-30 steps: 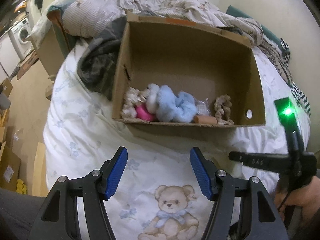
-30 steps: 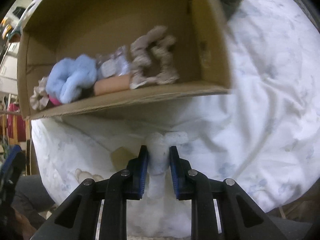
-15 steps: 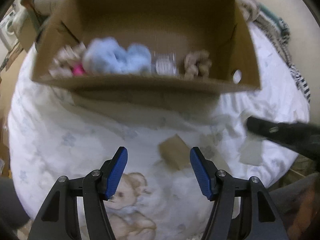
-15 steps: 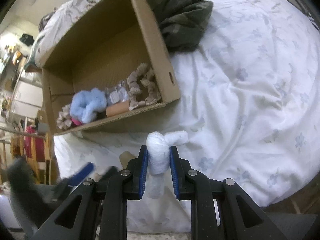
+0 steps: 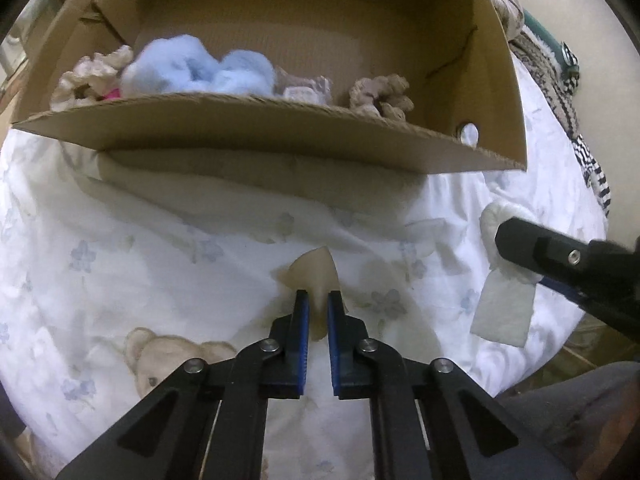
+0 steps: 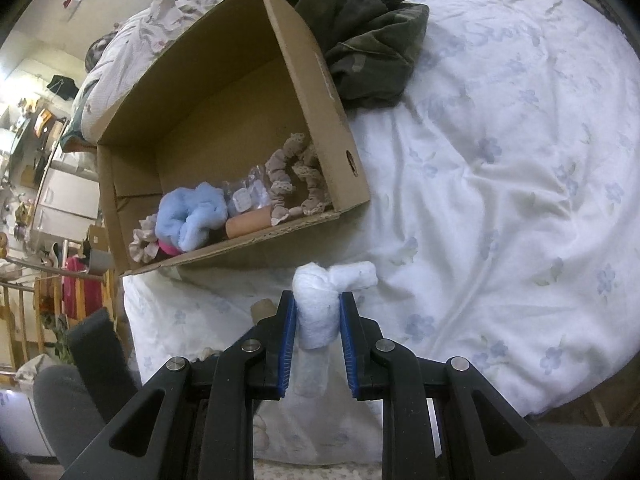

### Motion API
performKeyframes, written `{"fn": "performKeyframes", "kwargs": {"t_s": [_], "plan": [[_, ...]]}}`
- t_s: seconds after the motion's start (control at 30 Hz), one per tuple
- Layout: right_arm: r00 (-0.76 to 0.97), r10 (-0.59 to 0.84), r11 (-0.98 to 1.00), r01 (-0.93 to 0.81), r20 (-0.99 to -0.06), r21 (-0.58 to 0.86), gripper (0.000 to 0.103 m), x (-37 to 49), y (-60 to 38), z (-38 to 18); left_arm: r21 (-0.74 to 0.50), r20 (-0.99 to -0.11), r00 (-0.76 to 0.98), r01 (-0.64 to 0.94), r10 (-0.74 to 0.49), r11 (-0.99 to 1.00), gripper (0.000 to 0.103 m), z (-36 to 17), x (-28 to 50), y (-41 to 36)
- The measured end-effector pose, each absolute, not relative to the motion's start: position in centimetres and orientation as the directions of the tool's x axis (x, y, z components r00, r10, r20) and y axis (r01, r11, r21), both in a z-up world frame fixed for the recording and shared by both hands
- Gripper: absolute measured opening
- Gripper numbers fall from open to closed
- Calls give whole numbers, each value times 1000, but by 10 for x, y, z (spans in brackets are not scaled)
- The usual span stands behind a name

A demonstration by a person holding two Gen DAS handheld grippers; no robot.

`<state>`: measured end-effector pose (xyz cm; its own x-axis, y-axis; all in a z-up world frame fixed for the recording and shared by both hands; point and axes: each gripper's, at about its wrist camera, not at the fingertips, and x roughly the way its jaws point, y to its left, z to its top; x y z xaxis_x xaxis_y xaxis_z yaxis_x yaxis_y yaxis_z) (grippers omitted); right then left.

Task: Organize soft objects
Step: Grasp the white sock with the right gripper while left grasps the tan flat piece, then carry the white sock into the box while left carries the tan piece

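A small beige soft piece [image 5: 314, 268] lies on the white flowered bedcover [image 5: 160, 240] in front of the cardboard box [image 5: 280, 136]. My left gripper [image 5: 317, 298] points down at it; its jaws are closing and the pads pinch its near end. My right gripper [image 6: 318, 300] is shut on a white fluffy wad [image 6: 318, 308], held above the cover right of the box; the left wrist view shows this wad [image 5: 502, 312] hanging at the far right. Inside the box lie a blue fluffy item [image 6: 188, 216], a beige scrunchie [image 6: 296, 176] and other soft bits.
A dark green garment [image 6: 372, 40] is heaped behind the box. A bear print [image 5: 160, 360] is on the cover near the left gripper. Striped cloth [image 5: 588, 152] lies at the bed's right edge. A person's leg [image 6: 60, 400] is at the lower left.
The left gripper dropped toward the cover and went from wide open to pinched on the beige piece. The right gripper rose and drew back from the box, still holding the white wad.
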<state>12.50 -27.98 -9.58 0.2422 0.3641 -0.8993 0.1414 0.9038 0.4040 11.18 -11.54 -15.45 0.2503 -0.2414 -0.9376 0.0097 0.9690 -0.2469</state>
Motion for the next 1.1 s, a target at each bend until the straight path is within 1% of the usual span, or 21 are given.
{"fn": "performKeyframes", "kwargs": {"t_s": [0.2, 0.47, 0.73, 0.97, 1.1], "plan": [[238, 369, 906, 121, -898, 405, 23, 125, -271, -94, -257, -924, 287, 14, -251, 966, 8, -134, 112, -83], [225, 407, 896, 88, -885, 435, 23, 124, -258, -92, -241, -922, 316, -12, -225, 970, 8, -112, 111, -50], [242, 457, 879, 24, -856, 476, 23, 123, -236, -77, -186, -916, 367, -22, -165, 982, 8, -82, 105, -19], [299, 486, 865, -31, -821, 500, 23, 129, -221, -59, -175, -894, 428, -59, -133, 983, 8, -54, 111, 6], [364, 486, 864, -64, -795, 499, 23, 131, -220, -44, -182, -874, 469, -69, -129, 981, 8, -36, 121, 18]]}}
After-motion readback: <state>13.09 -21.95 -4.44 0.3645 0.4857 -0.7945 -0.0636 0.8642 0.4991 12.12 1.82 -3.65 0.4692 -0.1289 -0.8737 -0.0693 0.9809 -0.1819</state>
